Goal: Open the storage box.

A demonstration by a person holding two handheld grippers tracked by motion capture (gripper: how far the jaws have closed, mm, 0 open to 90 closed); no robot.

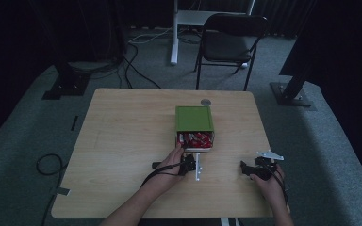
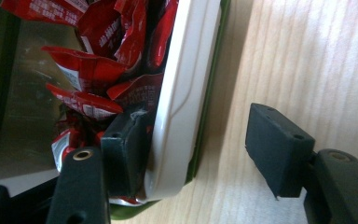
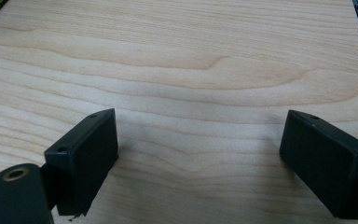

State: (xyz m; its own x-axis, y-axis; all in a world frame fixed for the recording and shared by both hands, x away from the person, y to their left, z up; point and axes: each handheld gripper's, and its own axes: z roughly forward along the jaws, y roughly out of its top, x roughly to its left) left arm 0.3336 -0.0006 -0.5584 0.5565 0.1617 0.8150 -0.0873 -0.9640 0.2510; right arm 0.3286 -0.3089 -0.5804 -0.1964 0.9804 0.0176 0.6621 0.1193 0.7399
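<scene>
Left gripper view: the white drawer front [image 2: 186, 84] of the green box [image 1: 194, 118], red packets [image 2: 98, 70] inside, stands between the left tool [image 2: 200, 154] jaws, one pad touching, the other apart; right tool [image 3: 200, 154] gapes over the bare counter [image 3: 191, 60].

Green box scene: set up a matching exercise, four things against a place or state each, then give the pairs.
Things:
1. green box
2. red packets
3. left tool
4. right tool

Places or states:
A. over bare wood, nothing between its jaws
B. heaped inside the white drawer
C. mid-table, drawer pulled out toward the person
D. jaws astride the drawer's front wall

Pairs: 1-C, 2-B, 3-D, 4-A
</scene>
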